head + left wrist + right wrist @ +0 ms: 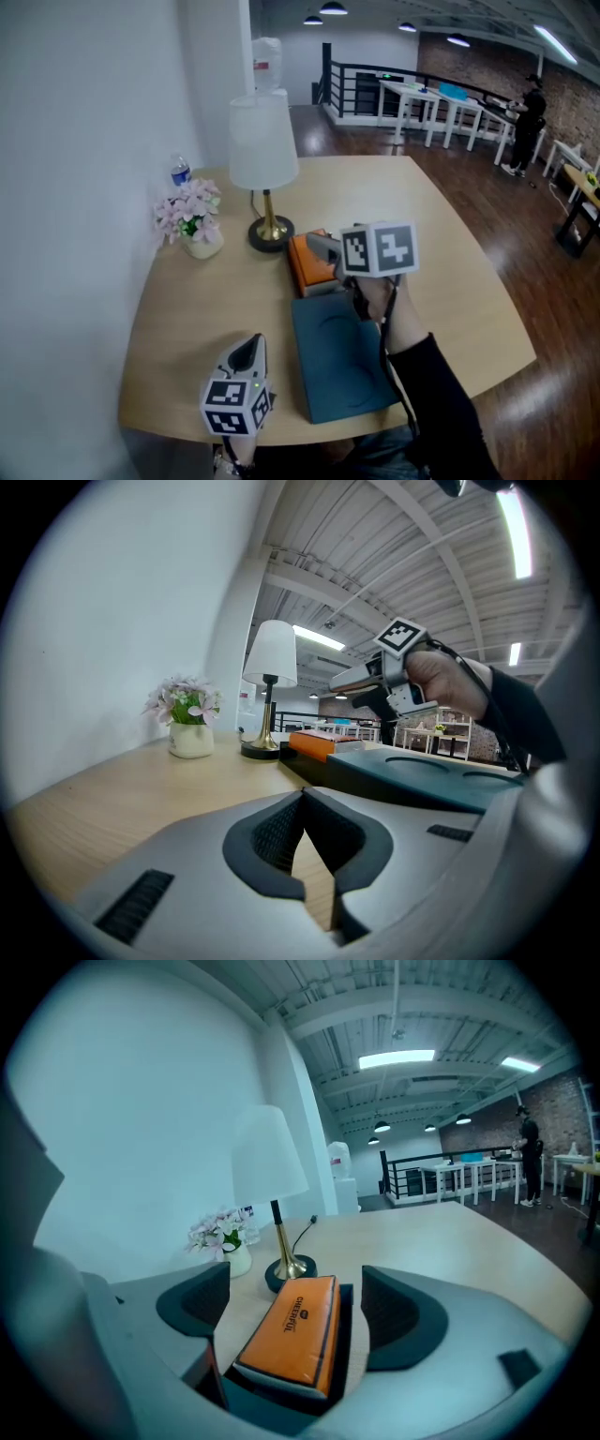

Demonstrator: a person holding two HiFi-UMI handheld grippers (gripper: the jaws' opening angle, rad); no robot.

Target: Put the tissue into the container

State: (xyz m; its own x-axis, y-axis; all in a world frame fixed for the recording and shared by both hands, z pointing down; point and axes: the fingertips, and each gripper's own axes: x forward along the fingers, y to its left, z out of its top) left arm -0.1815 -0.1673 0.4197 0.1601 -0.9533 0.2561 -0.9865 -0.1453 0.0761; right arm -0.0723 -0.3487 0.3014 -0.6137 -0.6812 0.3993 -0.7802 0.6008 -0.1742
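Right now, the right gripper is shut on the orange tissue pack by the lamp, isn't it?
Not quite: the right gripper is open, not shut on the pack. The right gripper view shows its fingers standing wide apart, with a gap on each side of the pack. The pack does lie by the lamp.

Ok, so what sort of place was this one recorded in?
Probably an open-plan, loft-style office or lab workspace. There is a brick wall, rows of white tables behind a black railing, and a water dispenser beyond the wooden table.
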